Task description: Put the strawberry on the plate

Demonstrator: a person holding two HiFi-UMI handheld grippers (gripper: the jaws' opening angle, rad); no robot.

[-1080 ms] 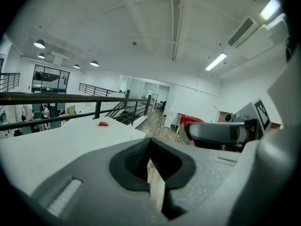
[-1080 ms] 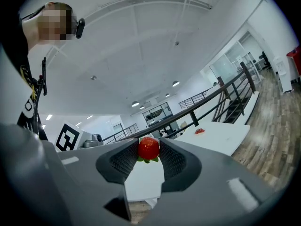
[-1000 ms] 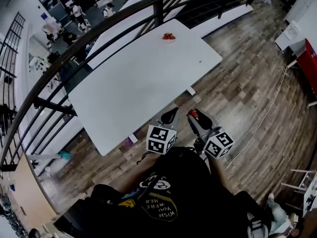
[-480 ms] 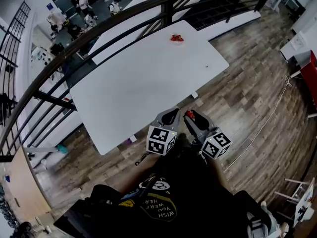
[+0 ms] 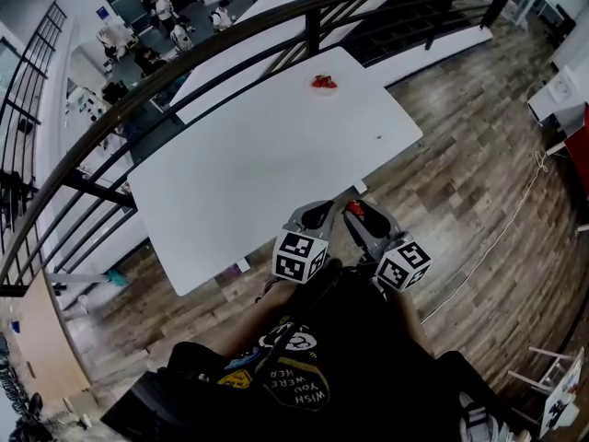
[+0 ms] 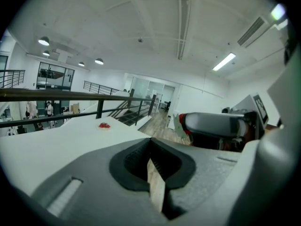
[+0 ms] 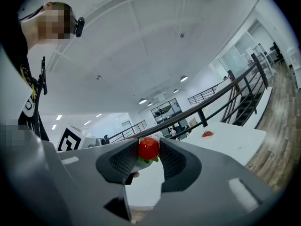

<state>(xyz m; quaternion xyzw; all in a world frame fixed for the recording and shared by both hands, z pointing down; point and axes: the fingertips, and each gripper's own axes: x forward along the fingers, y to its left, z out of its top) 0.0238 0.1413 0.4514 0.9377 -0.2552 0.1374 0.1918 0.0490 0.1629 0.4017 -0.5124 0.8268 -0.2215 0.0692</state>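
Strawberry (image 7: pixel 148 148) clamped betw. right gripper (image 5: pixel 357 212) jaws — off table's (image 5: pixel 248 164) near edge, well apart from plate (image 5: pixel 322 85); left gripper (image 6: pixel 151 166) jaws together.

In the head view, the table (image 5: pixel 258 164) slid lower in the frame over the last second. Its near edge drew closer to the tips of the left hand-held gripper (image 5: pixel 316 214) and the right hand-held gripper (image 5: pixel 357 214). The plate (image 5: pixel 322 87) of red fruit at the table's far end drifted a little right across the upper middle, then downward. The table's right corner dropped as well. The strawberry (image 5: pixel 354 208) in the right hand-held gripper ended up nearer that edge, with less wood floor (image 5: pixel 460 201) between them. A red object (image 5: pixel 583 145) at the right edge slipped further out of frame.
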